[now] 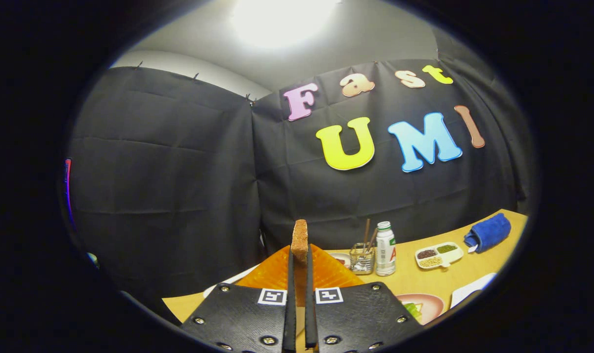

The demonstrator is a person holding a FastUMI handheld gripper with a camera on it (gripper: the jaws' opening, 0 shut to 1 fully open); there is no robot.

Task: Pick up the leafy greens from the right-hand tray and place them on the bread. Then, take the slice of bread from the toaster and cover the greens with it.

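Gripper (299,274) nearly closed, both fingers pressing edge-on on a bread slice (299,240) held upright above the table (473,274). Behind the slice, an orange tray (272,272). Right of the slice: a glass jar (362,258) with sticks, then a bottle (385,248), a divided dish (439,255) of grains, and a blue cloth (488,232). Below the bottle, near the fingers, a plate (426,304) carries leafy greens (413,309).
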